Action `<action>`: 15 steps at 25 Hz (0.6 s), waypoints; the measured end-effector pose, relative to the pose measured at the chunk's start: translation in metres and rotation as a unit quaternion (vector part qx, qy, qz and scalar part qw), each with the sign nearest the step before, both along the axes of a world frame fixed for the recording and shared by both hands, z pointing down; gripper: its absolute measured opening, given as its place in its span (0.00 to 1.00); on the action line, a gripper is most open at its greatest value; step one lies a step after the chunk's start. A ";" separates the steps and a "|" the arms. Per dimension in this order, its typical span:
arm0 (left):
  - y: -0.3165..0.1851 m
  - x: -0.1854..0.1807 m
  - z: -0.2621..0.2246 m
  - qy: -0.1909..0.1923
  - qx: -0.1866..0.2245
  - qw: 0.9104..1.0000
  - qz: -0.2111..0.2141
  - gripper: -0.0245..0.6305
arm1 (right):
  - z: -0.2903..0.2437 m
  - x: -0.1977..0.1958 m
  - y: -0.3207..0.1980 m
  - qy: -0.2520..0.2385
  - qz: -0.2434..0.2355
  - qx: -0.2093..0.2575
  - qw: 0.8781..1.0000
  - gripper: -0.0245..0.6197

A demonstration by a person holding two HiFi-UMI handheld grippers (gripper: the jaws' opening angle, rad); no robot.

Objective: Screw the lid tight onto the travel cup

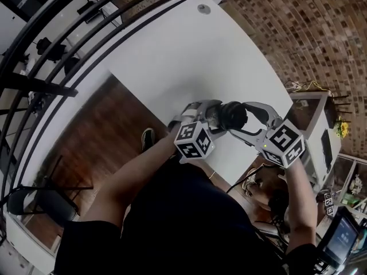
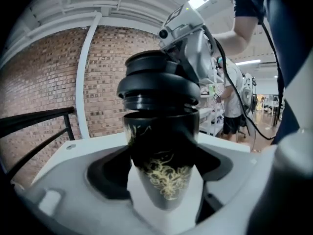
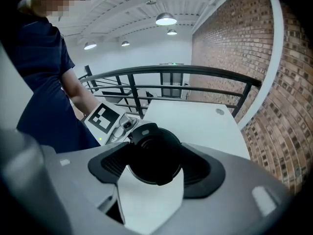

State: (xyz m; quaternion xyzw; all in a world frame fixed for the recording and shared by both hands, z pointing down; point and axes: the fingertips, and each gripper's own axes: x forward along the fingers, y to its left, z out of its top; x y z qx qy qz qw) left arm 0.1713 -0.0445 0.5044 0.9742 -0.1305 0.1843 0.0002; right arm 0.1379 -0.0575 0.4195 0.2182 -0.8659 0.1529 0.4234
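Dark shirt (image 1: 172, 222) of the person fills the head view at 6 o'clock. Just past the centre, toward 3 o'clock, the two grippers meet in front of the near edge of the white table (image 1: 189, 56), which stretches up to 12 o'clock. In its own view the left gripper (image 2: 164, 173) has both jaws clamped on the black travel cup (image 2: 164, 146), which carries a gold pattern and stands upright between the pads. The right gripper (image 3: 155, 168) comes in from 3 o'clock with its jaws set wide and pressed around the black lid (image 3: 154, 155). The lid sits on the mouth of the cup; how far it is screwed down I cannot tell. A black railing (image 1: 51, 33) runs at 10 o'clock, a brick wall (image 1: 309, 33) at 2 o'clock.
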 end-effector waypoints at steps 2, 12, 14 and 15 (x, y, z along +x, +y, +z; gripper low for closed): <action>0.004 0.004 0.007 0.001 -0.002 1.000 0.006 0.64 | 0.011 0.005 0.005 0.018 -0.006 -0.010 1.000 0.56; 0.016 0.002 0.020 -0.007 0.008 0.999 0.047 0.65 | 0.036 -0.007 0.021 0.089 -0.116 -0.053 0.988 0.56; 0.022 -0.006 0.021 -0.030 -0.003 0.993 0.112 0.66 | 0.033 -0.017 0.029 0.093 -0.150 -0.036 0.984 0.56; 0.024 -0.009 0.022 -0.043 -0.006 0.988 0.147 0.67 | 0.032 -0.020 0.032 0.096 -0.170 -0.025 0.980 0.56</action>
